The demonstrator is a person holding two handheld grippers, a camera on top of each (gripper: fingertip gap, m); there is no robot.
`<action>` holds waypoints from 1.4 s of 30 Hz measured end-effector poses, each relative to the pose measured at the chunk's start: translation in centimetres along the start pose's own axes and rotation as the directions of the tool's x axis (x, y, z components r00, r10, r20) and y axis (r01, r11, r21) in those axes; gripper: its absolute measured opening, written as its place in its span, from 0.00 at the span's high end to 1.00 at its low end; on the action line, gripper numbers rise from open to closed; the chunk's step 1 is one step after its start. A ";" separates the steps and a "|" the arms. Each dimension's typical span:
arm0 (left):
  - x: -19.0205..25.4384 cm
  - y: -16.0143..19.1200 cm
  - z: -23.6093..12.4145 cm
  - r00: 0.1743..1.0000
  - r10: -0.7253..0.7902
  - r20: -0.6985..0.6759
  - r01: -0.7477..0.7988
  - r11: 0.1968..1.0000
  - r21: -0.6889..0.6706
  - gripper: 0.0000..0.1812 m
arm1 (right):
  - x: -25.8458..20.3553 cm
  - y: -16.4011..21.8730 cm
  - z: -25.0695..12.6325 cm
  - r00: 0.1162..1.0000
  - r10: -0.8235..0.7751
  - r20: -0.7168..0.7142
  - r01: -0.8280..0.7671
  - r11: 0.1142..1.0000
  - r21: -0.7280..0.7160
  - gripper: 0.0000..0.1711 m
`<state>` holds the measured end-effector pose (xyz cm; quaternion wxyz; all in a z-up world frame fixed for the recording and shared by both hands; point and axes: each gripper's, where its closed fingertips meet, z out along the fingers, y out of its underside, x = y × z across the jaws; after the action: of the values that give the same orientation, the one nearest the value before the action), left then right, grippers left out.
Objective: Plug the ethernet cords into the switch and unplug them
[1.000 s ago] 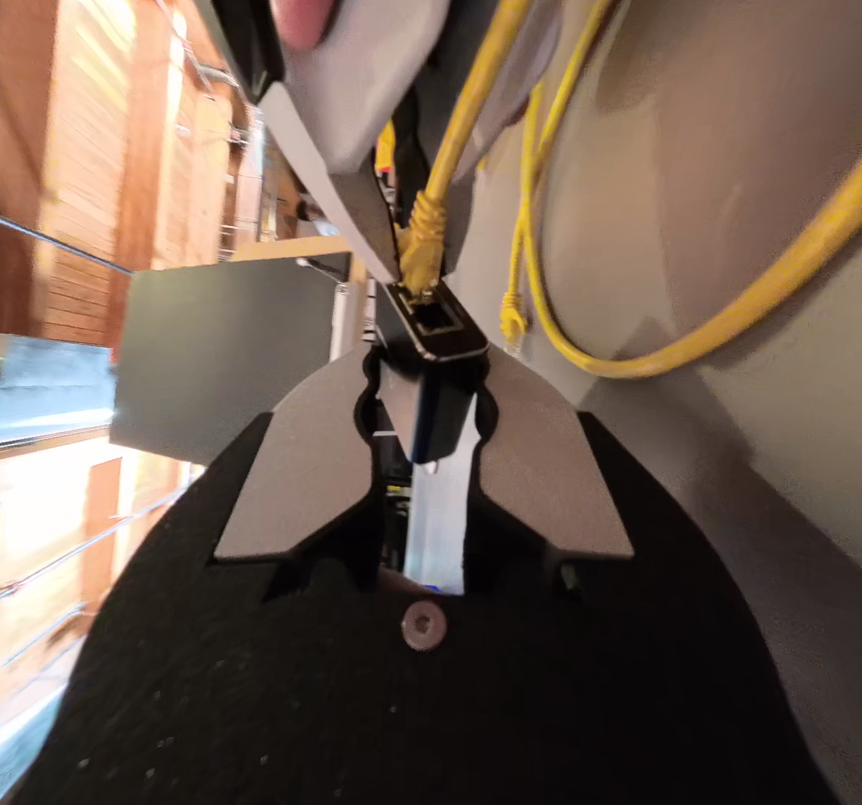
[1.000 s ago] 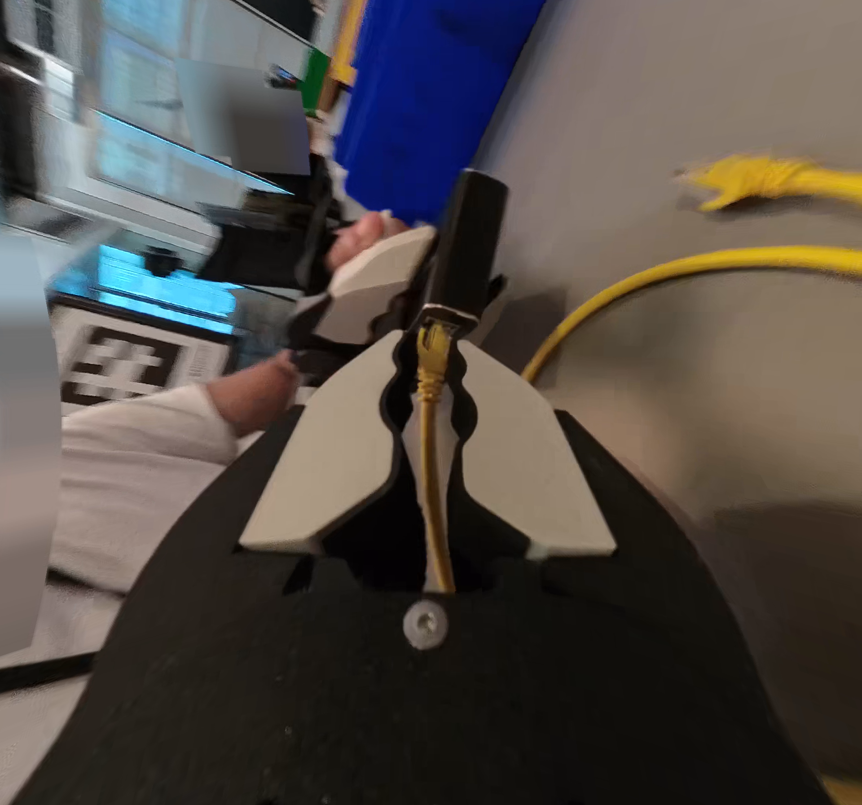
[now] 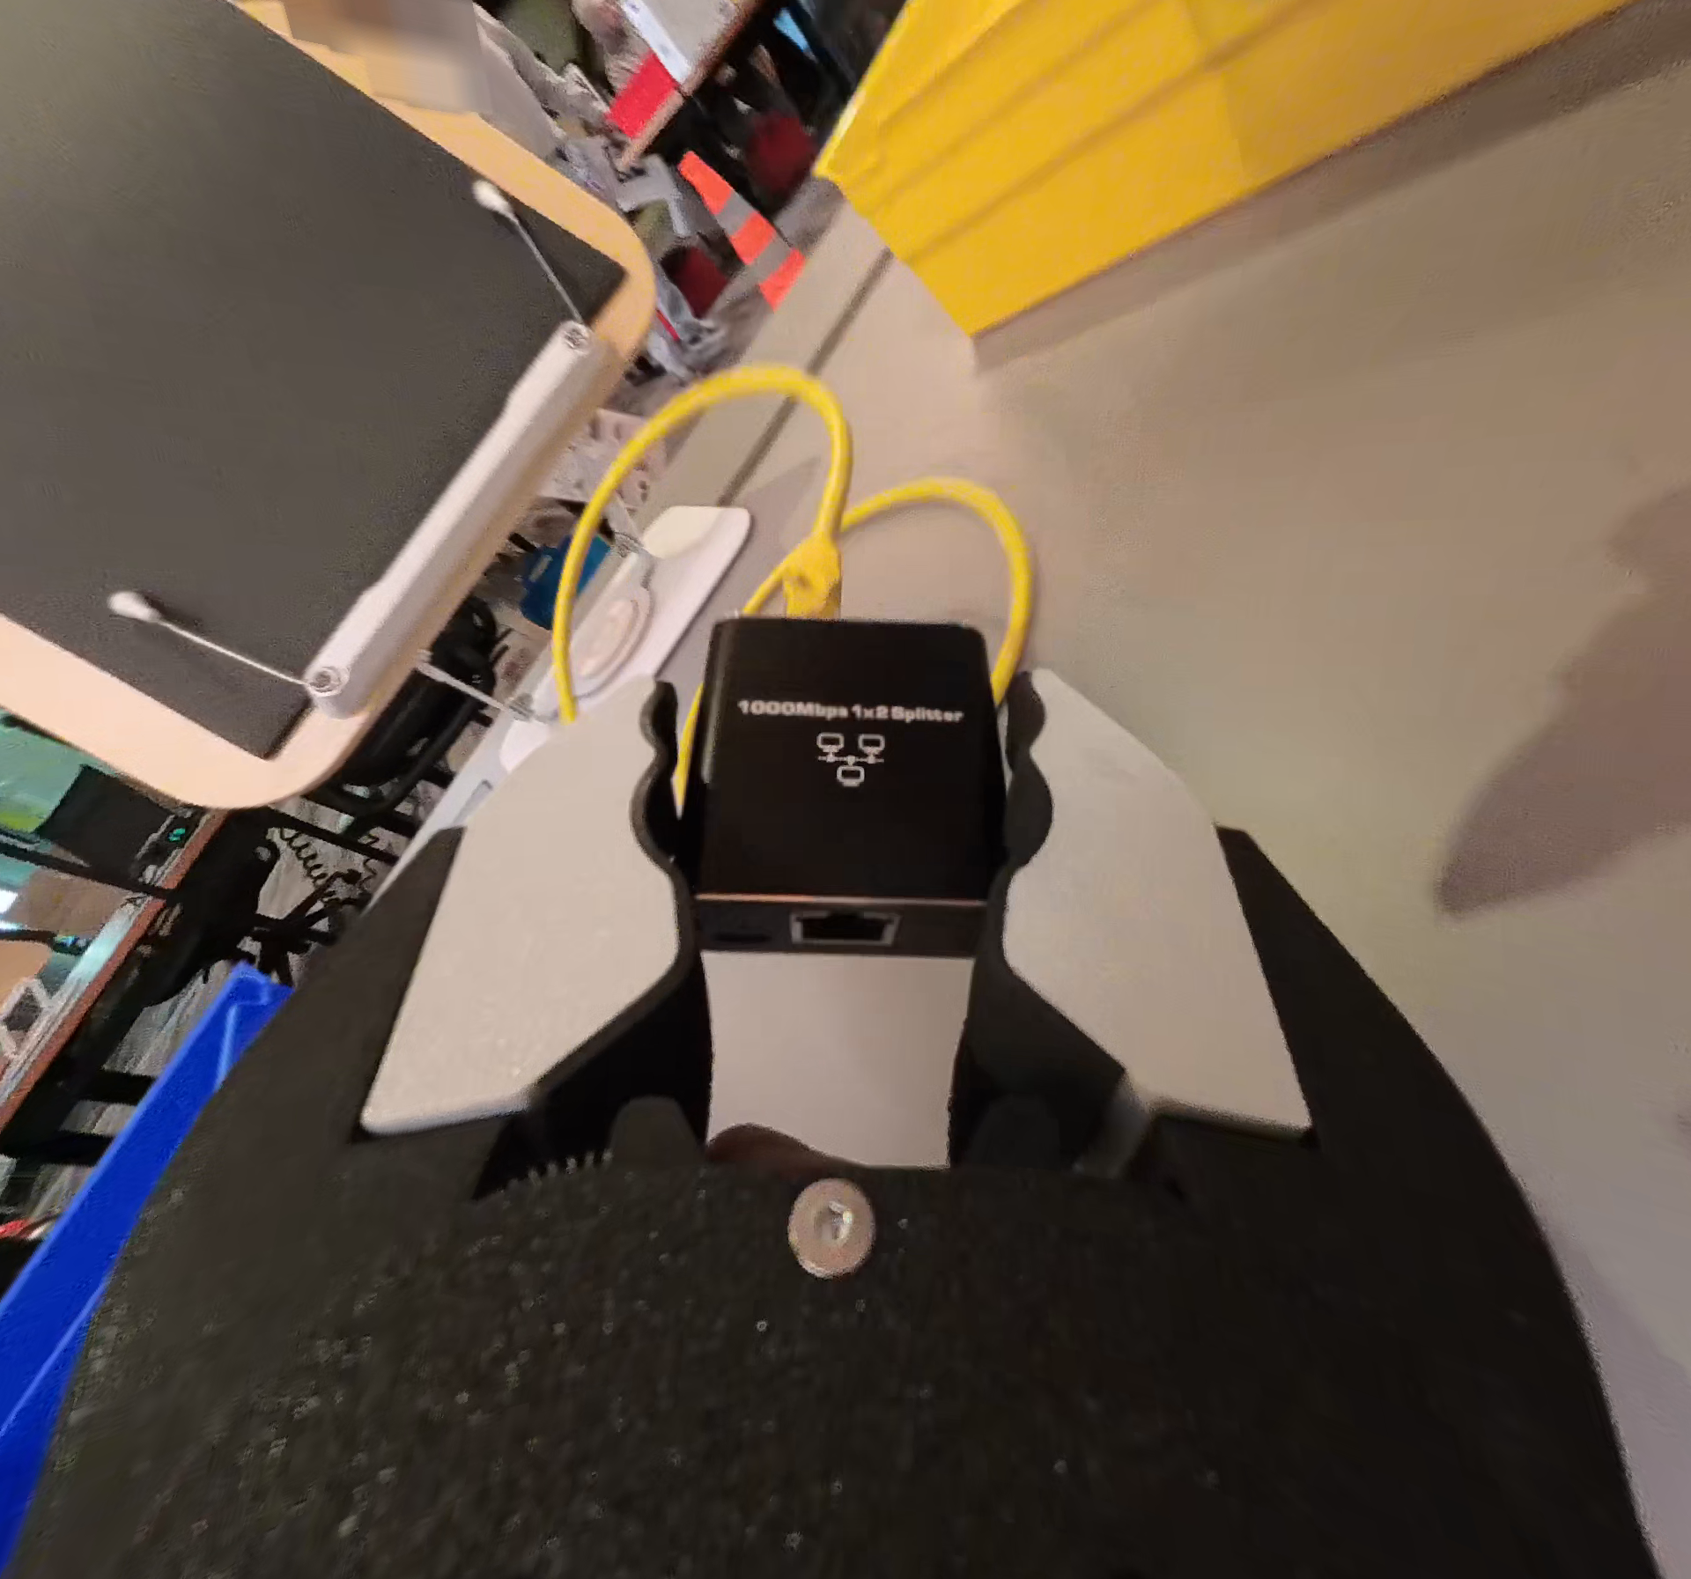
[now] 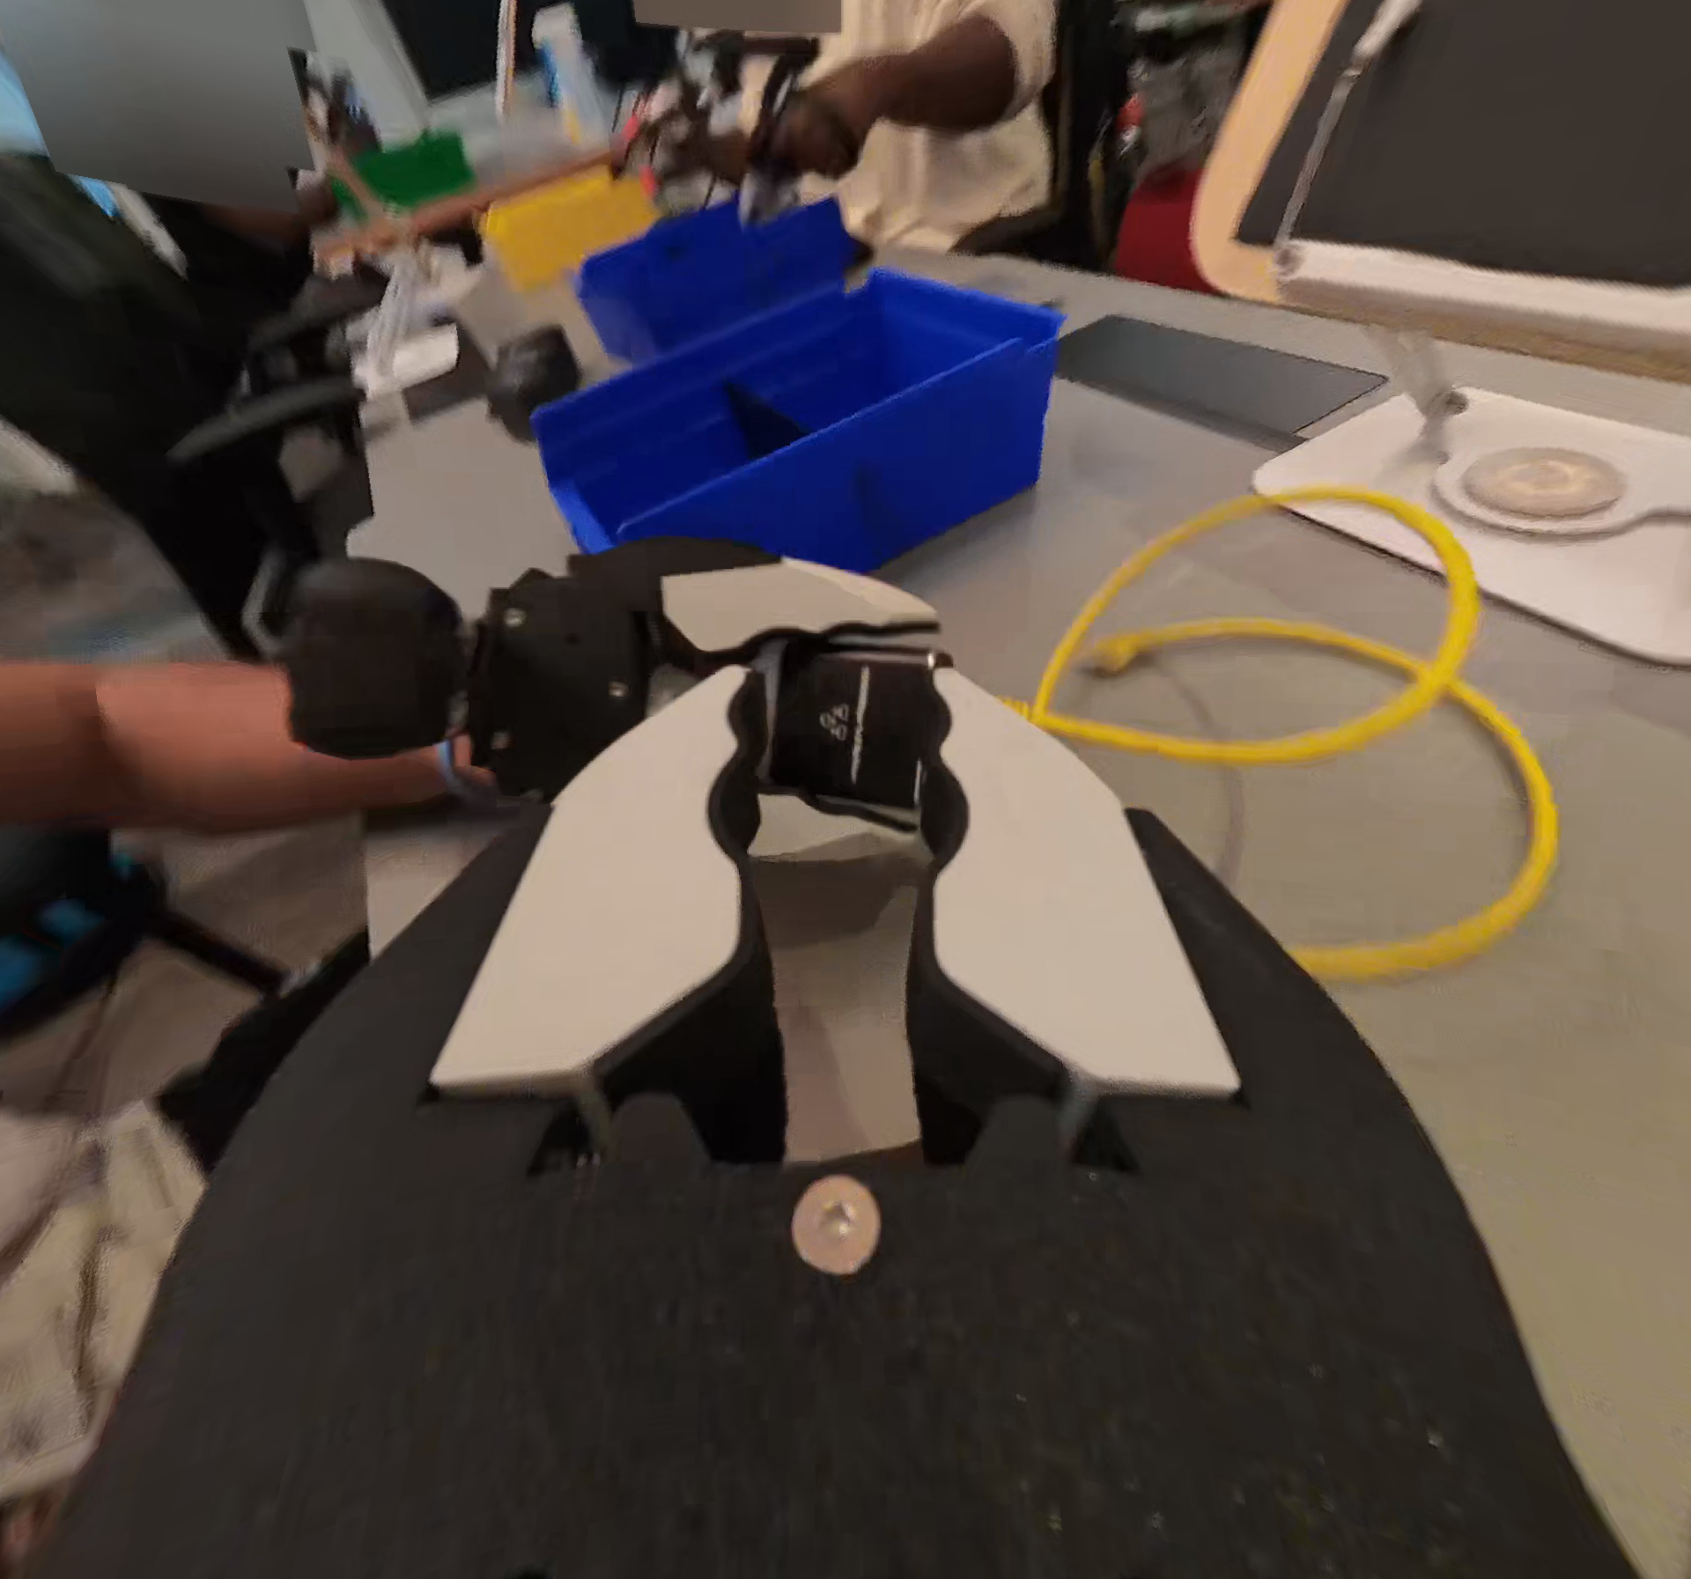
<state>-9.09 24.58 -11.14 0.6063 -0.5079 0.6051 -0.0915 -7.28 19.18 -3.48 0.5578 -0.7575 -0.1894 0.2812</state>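
The left gripper holds the switch between its fingers, just above the desk. One yellow cord sits plugged into its far end; the near port is empty. The right gripper, fingers spread and empty, hovers at the switch. A loose plug lies beyond, so unplugging seems partly done.

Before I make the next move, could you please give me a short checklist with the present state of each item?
1. Switch gripped by the left gripper: ok.
2. Port on the switch's near end free: ok, empty.
3. Yellow ethernet cord plugged into the far end: ok; whether it is latched, cannot tell.
4. Another free port on the far end: cannot tell, hidden.
5. Right gripper open and empty: ok.
6. Loose connector reachable: probably ok, lying unobstructed on the grey table.
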 end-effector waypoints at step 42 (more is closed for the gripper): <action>5.1 -3.3 -5.4 0.577 -0.322 -0.751 0.537 0.842 0.052 0.87 | -1.4 9.0 2.1 0.955 -0.182 0.234 0.247 0.926 -0.287 0.81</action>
<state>-10.60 16.57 -10.66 0.3441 -0.4741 0.6297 -0.5102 -9.90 17.15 -12.23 0.4360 -0.7780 -0.3698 0.2604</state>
